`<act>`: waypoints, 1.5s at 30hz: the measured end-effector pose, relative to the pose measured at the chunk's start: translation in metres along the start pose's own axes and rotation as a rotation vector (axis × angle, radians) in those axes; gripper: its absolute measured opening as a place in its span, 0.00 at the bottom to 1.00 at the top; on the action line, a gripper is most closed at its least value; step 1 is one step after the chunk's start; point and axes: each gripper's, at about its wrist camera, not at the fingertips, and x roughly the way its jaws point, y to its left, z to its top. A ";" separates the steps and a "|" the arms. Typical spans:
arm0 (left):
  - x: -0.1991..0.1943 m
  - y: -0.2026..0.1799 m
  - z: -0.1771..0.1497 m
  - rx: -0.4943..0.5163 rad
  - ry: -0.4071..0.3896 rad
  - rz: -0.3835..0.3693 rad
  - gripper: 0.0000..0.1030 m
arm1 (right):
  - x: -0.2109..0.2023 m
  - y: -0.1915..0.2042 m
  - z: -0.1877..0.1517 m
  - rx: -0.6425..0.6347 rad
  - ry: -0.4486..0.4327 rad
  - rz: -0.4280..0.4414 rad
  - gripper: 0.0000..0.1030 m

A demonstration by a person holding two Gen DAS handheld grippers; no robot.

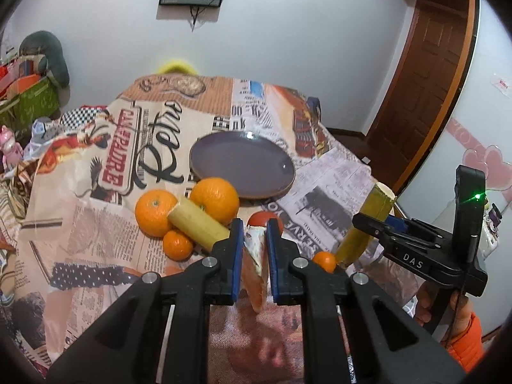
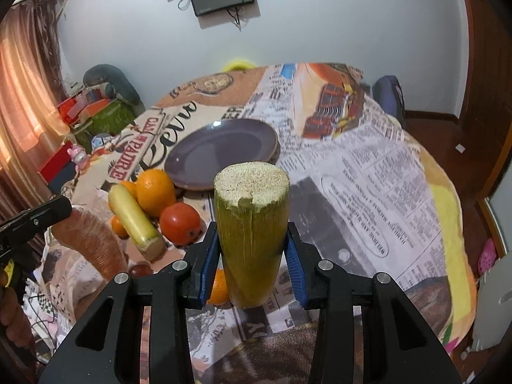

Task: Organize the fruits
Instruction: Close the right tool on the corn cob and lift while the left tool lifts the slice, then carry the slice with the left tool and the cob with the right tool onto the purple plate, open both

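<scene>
A purple plate is sitting bare near the middle of the table, which is wearing a newspaper-print cloth. Just in front of the plate's near-left rim a cluster of fruit is lying: a large orange is touching the rim, a second orange is sitting beside it, a small tangerine is resting at their near side, and a pale yellow sugarcane piece is lying tilted across them. A red persimmon is sitting just right of that cluster, between it and the right hand-held gripper. That gripper is clamping a thick green sugarcane section between its blue pads, holding it upright above the cloth with its rough, fibrous cut end facing the camera and its skin streaked and slightly split. Another small tangerine is lying at the foot of this cane, partly hidden behind it in the right wrist view. The left hand-held gripper is gripping a slim orange wedge with a whitish end, apparently a fruit slice. Beyond the table's left side, a green box is holding assorted packets.
</scene>
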 end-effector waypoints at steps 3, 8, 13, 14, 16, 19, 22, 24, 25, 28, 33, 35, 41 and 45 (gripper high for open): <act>-0.004 -0.001 0.007 0.007 -0.020 -0.002 0.13 | -0.006 0.002 0.006 -0.013 -0.027 -0.002 0.35; -0.009 -0.001 0.023 0.013 -0.066 0.006 0.13 | -0.013 0.006 0.016 -0.041 -0.066 -0.012 0.35; -0.009 0.003 0.040 0.015 -0.109 0.021 0.13 | -0.016 0.009 0.029 -0.069 -0.099 -0.021 0.35; -0.009 0.004 0.043 0.016 -0.112 0.022 0.13 | -0.016 0.010 0.031 -0.073 -0.104 -0.021 0.35; -0.007 0.005 0.049 0.016 -0.124 0.028 0.13 | -0.014 0.011 0.036 -0.084 -0.114 -0.023 0.35; -0.004 0.008 0.058 0.012 -0.140 0.033 0.13 | -0.010 0.012 0.043 -0.100 -0.124 -0.025 0.35; 0.002 0.012 0.068 0.008 -0.151 0.036 0.13 | -0.003 0.015 0.050 -0.106 -0.129 -0.022 0.35; 0.006 0.014 0.075 0.010 -0.158 0.043 0.13 | 0.002 0.016 0.055 -0.109 -0.132 -0.019 0.35; 0.009 0.014 0.078 0.012 -0.161 0.048 0.13 | 0.006 0.017 0.058 -0.114 -0.134 -0.018 0.35; 0.018 0.015 0.086 0.017 -0.164 0.055 0.13 | 0.013 0.020 0.064 -0.125 -0.137 -0.018 0.35; 0.036 0.015 0.096 0.023 -0.164 0.058 0.13 | 0.029 0.021 0.075 -0.137 -0.135 -0.020 0.35; 0.043 0.015 0.099 0.026 -0.162 0.055 0.12 | 0.038 0.023 0.079 -0.144 -0.126 -0.021 0.35; 0.067 0.012 0.109 0.038 -0.144 0.042 0.12 | 0.065 0.025 0.084 -0.170 -0.083 -0.018 0.35; 0.084 0.013 0.115 0.037 -0.136 0.031 0.02 | 0.084 0.023 0.088 -0.190 -0.052 -0.023 0.35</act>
